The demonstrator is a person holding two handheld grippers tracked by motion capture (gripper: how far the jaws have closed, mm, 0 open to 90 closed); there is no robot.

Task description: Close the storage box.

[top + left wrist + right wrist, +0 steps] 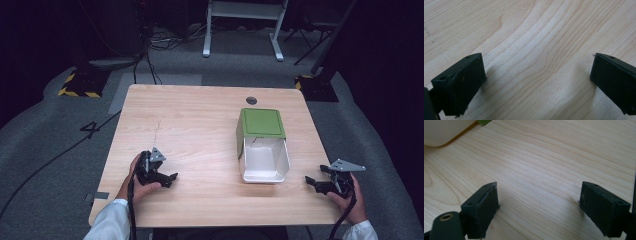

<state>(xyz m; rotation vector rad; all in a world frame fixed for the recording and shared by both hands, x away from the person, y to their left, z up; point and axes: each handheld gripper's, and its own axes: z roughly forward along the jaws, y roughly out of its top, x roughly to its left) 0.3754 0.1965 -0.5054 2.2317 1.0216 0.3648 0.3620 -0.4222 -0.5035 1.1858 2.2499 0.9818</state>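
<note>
My left claw (172,176) hangs wide open over bare worktop (190,125) at the near left, nothing between its jaws. My right claw (310,180) gapes open too, low at the near right edge, also empty. Between them, nearer the right one, the white box (264,160) lies with its green lid (261,122) hinged back on the far side. Nothing gripped yet; I'd say all the handling is ahead.

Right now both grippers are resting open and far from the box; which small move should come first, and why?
Probably bring the right gripper leftward toward the box. It is the nearer one, its jaws stand open with bare table between them, and the white edge of the box already shows in the right gripper view. The left gripper lies farther away.
</note>
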